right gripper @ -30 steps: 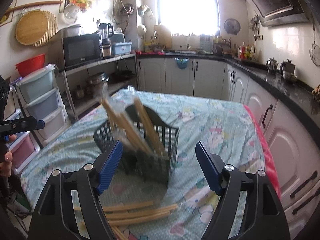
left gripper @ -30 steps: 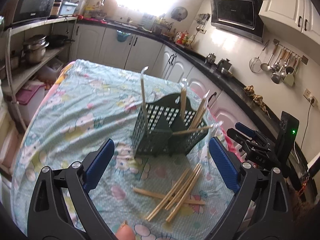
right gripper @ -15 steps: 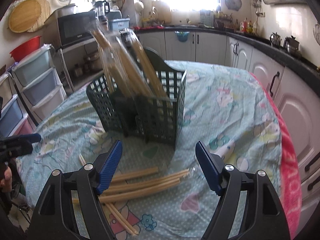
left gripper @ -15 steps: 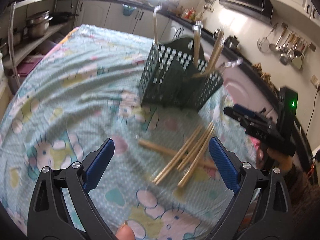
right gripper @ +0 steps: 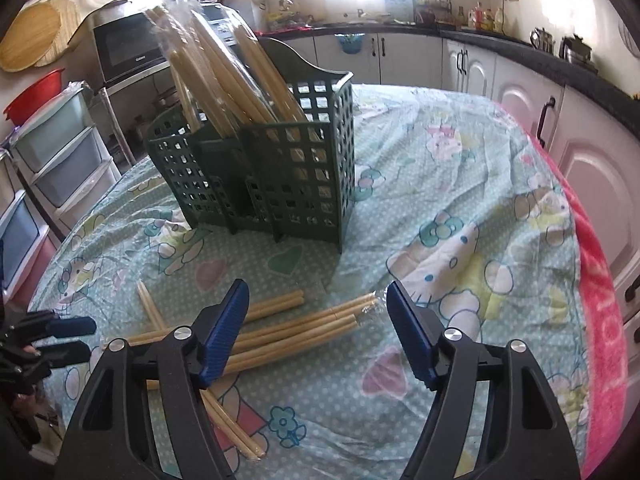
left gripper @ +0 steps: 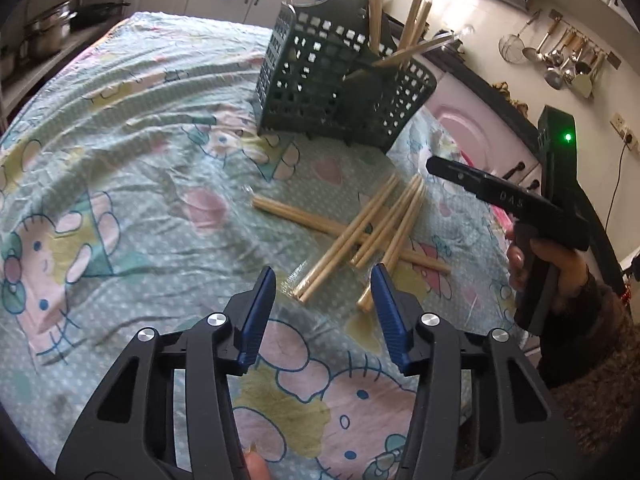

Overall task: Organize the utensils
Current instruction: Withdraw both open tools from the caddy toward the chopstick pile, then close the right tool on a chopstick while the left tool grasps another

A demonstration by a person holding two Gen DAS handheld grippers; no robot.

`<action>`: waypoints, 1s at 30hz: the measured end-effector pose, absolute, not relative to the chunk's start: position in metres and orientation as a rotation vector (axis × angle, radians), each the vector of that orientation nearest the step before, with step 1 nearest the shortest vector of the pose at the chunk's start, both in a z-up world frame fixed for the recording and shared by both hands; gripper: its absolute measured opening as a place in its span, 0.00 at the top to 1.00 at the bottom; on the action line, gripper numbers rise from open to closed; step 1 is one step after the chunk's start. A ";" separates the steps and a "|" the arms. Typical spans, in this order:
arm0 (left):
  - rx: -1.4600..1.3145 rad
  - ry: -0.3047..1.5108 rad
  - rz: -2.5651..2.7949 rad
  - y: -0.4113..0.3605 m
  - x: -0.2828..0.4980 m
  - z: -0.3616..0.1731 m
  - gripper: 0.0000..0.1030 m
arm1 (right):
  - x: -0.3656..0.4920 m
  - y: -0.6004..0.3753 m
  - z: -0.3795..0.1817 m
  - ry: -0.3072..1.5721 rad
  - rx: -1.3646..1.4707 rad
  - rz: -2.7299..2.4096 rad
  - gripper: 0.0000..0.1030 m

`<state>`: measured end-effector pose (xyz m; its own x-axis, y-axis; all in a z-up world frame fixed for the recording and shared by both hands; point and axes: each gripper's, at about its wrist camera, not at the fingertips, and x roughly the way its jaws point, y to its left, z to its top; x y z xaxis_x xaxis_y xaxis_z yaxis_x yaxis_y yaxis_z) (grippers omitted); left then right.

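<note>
A dark green lattice utensil holder (left gripper: 340, 80) (right gripper: 272, 168) stands on the table and holds several plastic-wrapped wooden chopsticks upright. Several more wrapped chopsticks (left gripper: 360, 236) (right gripper: 288, 328) lie crossed on the cloth in front of it. My left gripper (left gripper: 322, 312) is open and empty, just short of the near ends of the loose chopsticks. My right gripper (right gripper: 316, 334) is open and empty, low over the loose chopsticks. The right gripper also shows at the right of the left wrist view (left gripper: 504, 200), and the left gripper at the left edge of the right wrist view (right gripper: 60, 336).
The table has a light blue cartoon-print cloth (left gripper: 120, 160) (right gripper: 460, 184) with a pink edge (right gripper: 600, 320) at the right. White cabinets (right gripper: 580, 140) and a dark counter run close behind. Plastic drawers (right gripper: 52, 168) and a microwave shelf (right gripper: 128, 48) stand at the left.
Both grippers have moved forward and down toward the loose chopsticks. The left gripper's jaws have narrowed but stay open. The holder now looks nearer in both views.
</note>
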<state>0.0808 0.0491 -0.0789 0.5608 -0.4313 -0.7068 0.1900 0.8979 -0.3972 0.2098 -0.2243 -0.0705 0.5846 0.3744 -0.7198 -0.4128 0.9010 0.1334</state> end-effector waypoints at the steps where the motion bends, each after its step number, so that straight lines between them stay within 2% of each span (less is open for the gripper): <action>1: -0.296 0.912 -0.381 0.048 0.082 -0.081 0.60 | 0.211 -0.226 -0.072 0.833 -0.042 0.457 0.36; 6: -0.317 0.937 -0.392 0.050 0.086 -0.091 0.60 | 0.220 -0.231 -0.078 0.875 0.015 0.455 0.43; 10: -0.320 0.947 -0.390 0.053 0.087 -0.097 0.68 | 0.228 -0.234 -0.088 0.926 0.069 0.457 0.50; 19: -0.333 0.949 -0.381 0.060 0.087 -0.101 0.79 | 0.235 -0.246 -0.101 0.977 0.165 0.416 0.51; 21: -0.329 0.950 -0.379 0.060 0.087 -0.101 0.81 | 0.237 -0.247 -0.106 0.990 0.182 0.416 0.54; 30: -0.346 0.951 -0.366 0.067 0.085 -0.104 0.90 | 0.236 -0.252 -0.107 0.985 0.162 0.399 0.88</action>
<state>0.0853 0.0668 -0.1039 0.5294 -0.4483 -0.7202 0.1499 0.8850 -0.4408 0.2357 -0.2515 -0.1074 0.4878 0.3987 -0.7766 -0.2540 0.9159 0.3108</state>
